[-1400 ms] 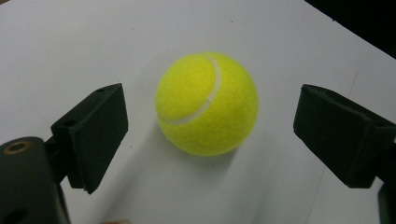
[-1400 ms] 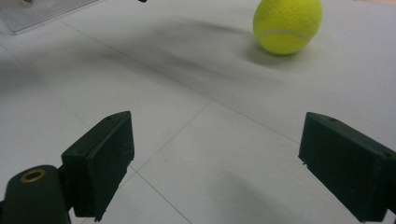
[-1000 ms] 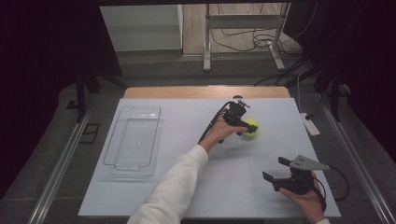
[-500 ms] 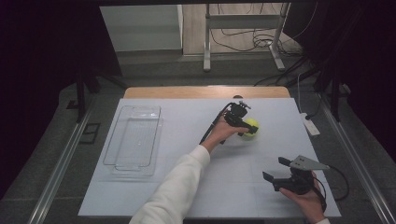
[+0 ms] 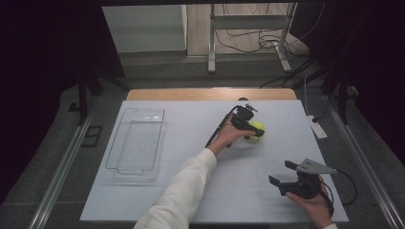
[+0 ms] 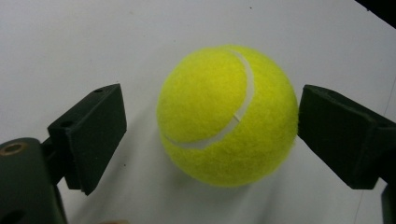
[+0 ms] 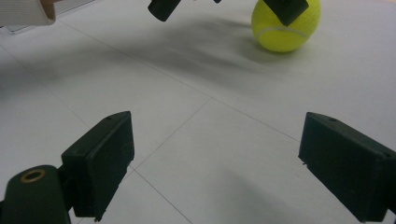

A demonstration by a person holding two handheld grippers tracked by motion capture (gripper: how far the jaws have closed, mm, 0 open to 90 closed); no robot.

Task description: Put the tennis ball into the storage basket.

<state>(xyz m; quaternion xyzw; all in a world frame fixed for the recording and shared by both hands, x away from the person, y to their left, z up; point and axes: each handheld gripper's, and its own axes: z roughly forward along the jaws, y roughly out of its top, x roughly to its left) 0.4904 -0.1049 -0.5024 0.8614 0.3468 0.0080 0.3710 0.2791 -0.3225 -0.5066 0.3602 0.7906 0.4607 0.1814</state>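
I have the left gripper (image 5: pixel 251 130) out over the far right part of the white table (image 5: pixel 191 191), and the tennis ball (image 5: pixel 257 129) sits on the tabletop right between its jaws. In the left gripper view the tennis ball (image 6: pixel 227 114) lies inside the gap: the right-hand jaw is at the ball's edge, seemingly just touching the felt (I cannot tell whether it truly presses), while the left-hand jaw stands clear of it with bare table showing between. So this gripper is spread wide around the ball, not clamped on it. The ball's white seam curves across its upper face, and its shadow falls on the table beneath.

My right gripper (image 5: pixel 285 175) is near the table's front right corner, well apart from the ball, held in the hand (image 5: pixel 315 202) with its grey three-cornered plate on top. In the right gripper view its own jaws are spread apart with nothing between them but the white surface and its thin seam lines; farther off, the tennis ball (image 7: pixel 285 29) rests on the table with the left gripper's jaw tips hanging over it.

A clear plastic tray (image 5: pixel 138 143) lies on the left part of the table, well apart from both grippers. The left arm's white sleeve (image 5: pixel 184 191) stretches diagonally across the middle.
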